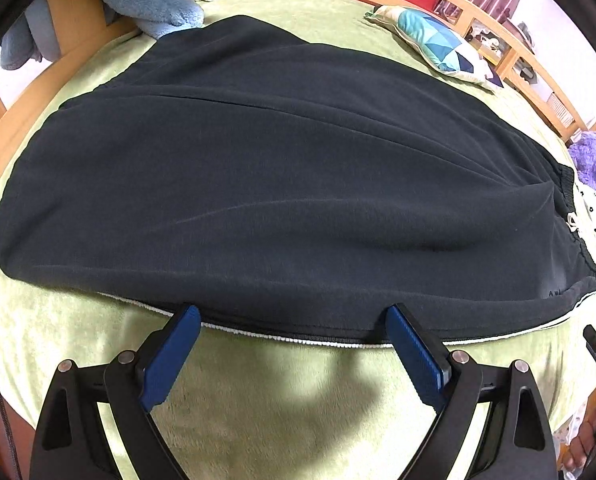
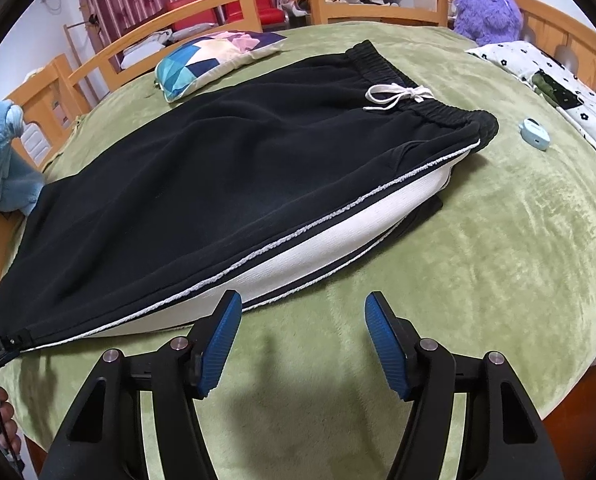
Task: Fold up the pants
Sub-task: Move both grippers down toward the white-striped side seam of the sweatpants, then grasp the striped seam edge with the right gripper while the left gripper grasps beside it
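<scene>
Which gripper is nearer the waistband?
The right gripper: its view shows the waistband and drawstring ahead. The left gripper sits farther down the pants' side seam.

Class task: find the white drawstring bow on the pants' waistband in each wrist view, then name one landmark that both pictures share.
Left wrist: only a sliver of the drawstring bow shows at the far right edge, by the waistband.
Right wrist: the bow lies upper centre-right on the waistband.
Shared landmark: the patchwork pillow beyond the pants.

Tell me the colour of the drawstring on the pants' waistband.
White drawstring, tied in a bow on the black pants; clearest in the right wrist view.
</scene>
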Motion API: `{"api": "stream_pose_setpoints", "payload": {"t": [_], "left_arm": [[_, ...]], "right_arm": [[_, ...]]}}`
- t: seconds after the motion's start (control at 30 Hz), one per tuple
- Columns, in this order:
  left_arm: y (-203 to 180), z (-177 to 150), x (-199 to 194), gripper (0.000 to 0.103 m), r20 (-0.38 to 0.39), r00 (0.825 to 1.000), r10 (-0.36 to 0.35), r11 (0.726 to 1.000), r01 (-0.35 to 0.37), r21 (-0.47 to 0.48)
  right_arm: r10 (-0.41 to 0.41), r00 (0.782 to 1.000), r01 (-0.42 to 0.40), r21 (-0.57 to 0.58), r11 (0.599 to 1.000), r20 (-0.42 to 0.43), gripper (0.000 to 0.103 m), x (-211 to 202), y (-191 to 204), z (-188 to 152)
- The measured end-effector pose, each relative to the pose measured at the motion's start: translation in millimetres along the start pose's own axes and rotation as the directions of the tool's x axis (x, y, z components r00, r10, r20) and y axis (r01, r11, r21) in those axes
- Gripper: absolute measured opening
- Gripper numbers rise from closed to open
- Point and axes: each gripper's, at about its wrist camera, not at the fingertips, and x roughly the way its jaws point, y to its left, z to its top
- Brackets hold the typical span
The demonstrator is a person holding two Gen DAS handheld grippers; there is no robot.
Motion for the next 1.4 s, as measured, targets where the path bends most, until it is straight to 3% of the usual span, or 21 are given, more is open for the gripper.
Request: {"api": "stream_pose_setpoints", "payload": {"t": [0.17, 0.37, 0.57, 0.77, 0.9, 1.07, 1.13, 1.23, 1.3, 1.37, 1.4], "left_arm": [[21.9, 0.6, -7.4, 0.093, 0.042, 0.996, -0.083, 0.993, 0.086, -0.079], [62.3, -4.6, -12.2, 0.094, 0.090, 0.976, -0.200, 0.963, 0.213, -0.163], [84.1, -9.7, -5.9, 0.094, 0.084, 0.970, -0.226, 0.939, 0.240, -0.245], [85.0, -12.2, 6.1, 0.094, 0.044, 0.973, -0.224, 0.936, 0.228, -0.267], [89.8, -4.9, 10.8, 0.094, 0.062, 0.967, -0.246, 0.917, 0.253, -0.307], [101.8, 1.5, 20.9, 0.094, 0.066, 0.970, -0.233, 0.885, 0.240, -0.399], [106.1, 1.6, 28.6, 0.093, 0.050, 0.977, -0.206, 0.879, 0.207, -0.430], [107.3, 0.3, 28.8, 0.070, 0.060, 0.988, -0.145, 0.882, 0.156, -0.444], [105.0, 3.5, 22.9, 0.032, 0.059, 0.992, -0.110, 0.900, 0.125, -0.418], [103.3, 9.6, 13.0, 0.014, 0.075, 0.994, -0.074, 0.920, 0.097, -0.381], [102.4, 15.1, 6.1, 0.013, 0.094, 0.993, -0.076, 0.929, 0.105, -0.356]], "right_arm": [[0.024, 1.000, -0.023, 0.046, 0.999, -0.007, 0.064, 5.3, -13.3, 7.3], [0.083, 0.997, -0.080, 0.170, 0.982, -0.005, 0.068, 14.2, -44.5, 21.0], [0.171, 0.985, -0.175, 0.271, 0.947, 0.037, 0.073, 26.6, -59.8, 40.2], [0.184, 0.983, -0.177, 0.327, 0.928, 0.009, 0.074, 63.8, -61.1, 62.8], [0.143, 0.989, -0.121, 0.320, 0.940, -0.048, 0.073, 89.6, -61.5, 67.1], [0.111, 0.993, -0.098, 0.235, 0.967, -0.040, 0.031, 87.2, -67.0, 50.0], [0.140, 0.989, -0.127, 0.229, 0.965, -0.038, 0.025, 84.9, -71.5, 36.7], [0.166, 0.985, -0.152, 0.238, 0.959, -0.043, 0.021, 83.3, -77.8, 23.7], [0.192, 0.981, -0.179, 0.260, 0.949, -0.024, 0.020, 78.4, -82.1, 23.3], [0.205, 0.979, -0.198, 0.264, 0.944, 0.002, 0.019, 70.0, -80.5, 27.3], [0.207, 0.978, -0.203, 0.258, 0.945, 0.011, 0.019, 66.5, -78.1, 31.2]]}}
